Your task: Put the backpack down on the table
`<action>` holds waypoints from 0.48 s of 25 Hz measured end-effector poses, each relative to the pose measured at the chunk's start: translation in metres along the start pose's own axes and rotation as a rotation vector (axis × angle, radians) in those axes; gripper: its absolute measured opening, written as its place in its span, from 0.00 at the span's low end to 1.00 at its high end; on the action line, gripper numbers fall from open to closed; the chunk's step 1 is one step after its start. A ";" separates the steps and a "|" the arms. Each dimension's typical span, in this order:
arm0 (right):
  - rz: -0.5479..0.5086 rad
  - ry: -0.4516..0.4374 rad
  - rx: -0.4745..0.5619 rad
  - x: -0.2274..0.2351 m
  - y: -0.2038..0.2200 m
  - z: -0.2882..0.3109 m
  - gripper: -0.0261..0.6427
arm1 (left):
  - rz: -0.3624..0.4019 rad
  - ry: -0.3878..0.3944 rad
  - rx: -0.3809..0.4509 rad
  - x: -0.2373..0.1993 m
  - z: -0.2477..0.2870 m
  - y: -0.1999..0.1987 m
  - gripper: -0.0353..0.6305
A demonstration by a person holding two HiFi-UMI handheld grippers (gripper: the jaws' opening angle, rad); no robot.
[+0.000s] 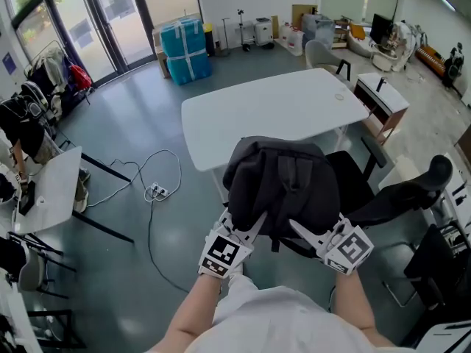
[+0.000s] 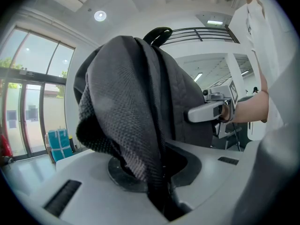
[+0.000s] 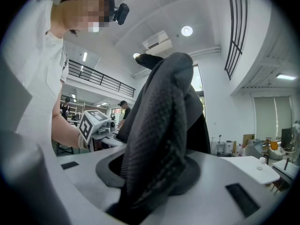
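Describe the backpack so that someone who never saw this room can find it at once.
Start at the white table in the room's middle. At its near edge, beside a black office chair, the backpack is gripped by the left hand-held gripper and the right hand-held gripper. Unlike the chair, it is soft, dark grey fabric with straps.

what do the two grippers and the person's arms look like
Both the left gripper and right gripper are pale grey plastic with two tapering jaws. Each carries a cube of black-and-white square markers. The person wears a white short-sleeved shirt.
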State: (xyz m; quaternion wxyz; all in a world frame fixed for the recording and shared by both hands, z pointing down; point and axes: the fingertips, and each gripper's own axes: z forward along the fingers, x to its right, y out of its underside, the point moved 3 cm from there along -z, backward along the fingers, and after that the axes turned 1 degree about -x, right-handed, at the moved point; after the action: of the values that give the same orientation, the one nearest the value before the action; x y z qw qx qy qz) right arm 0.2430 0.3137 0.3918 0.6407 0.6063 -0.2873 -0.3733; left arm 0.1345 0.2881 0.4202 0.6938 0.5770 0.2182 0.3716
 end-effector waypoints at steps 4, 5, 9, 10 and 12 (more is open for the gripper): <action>0.006 -0.011 -0.001 0.003 -0.002 0.024 0.26 | -0.010 -0.005 -0.008 -0.023 -0.005 0.005 0.17; 0.007 -0.014 0.002 0.005 -0.003 0.031 0.26 | -0.010 -0.007 -0.009 -0.030 -0.005 0.006 0.17; 0.022 -0.020 0.013 0.013 -0.006 0.064 0.26 | 0.000 -0.017 -0.010 -0.065 -0.007 0.008 0.17; 0.021 -0.023 0.018 0.015 -0.007 0.074 0.26 | 0.002 -0.020 -0.011 -0.074 -0.008 0.009 0.17; 0.017 -0.030 0.030 0.018 -0.010 0.094 0.26 | 0.007 -0.028 -0.012 -0.094 -0.011 0.011 0.17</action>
State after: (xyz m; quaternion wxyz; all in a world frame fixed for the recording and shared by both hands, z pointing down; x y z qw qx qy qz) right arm 0.1749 0.2458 0.3899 0.6303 0.6078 -0.3073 -0.3726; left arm 0.0642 0.2233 0.4161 0.6988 0.5788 0.2041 0.3674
